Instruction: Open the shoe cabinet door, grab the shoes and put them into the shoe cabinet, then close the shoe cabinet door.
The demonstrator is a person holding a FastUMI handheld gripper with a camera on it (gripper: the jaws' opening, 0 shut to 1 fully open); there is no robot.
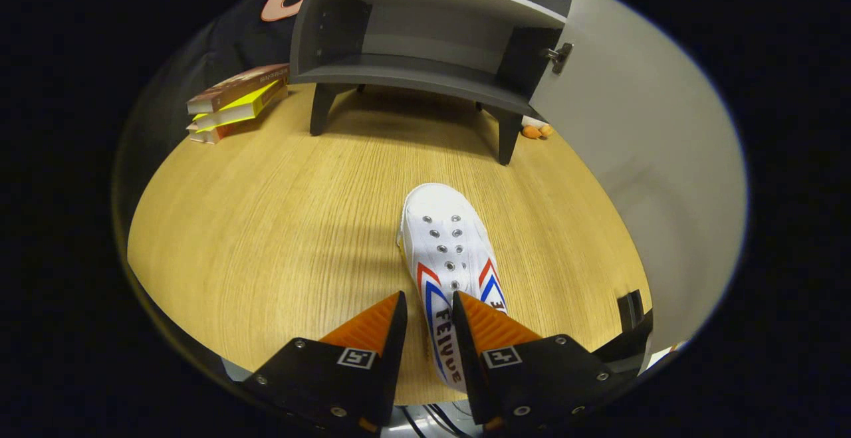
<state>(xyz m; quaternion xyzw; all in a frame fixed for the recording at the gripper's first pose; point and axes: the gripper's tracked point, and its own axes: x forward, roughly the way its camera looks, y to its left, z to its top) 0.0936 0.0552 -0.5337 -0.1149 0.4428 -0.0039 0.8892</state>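
In the gripper view, the gripper [429,305] has its two fingers on either side of the white canvas shoe with red and blue stripes [449,258]; whether both press on it cannot be told (the left finger seems to leave a sliver of gap). The shoe lies on the light wooden tabletop [266,225], toe pointing ahead. Beyond it stands the dark grey shoe cabinet [425,39], its pale door [638,139] swung open. Ahead to the left lies a stack of books [236,102].
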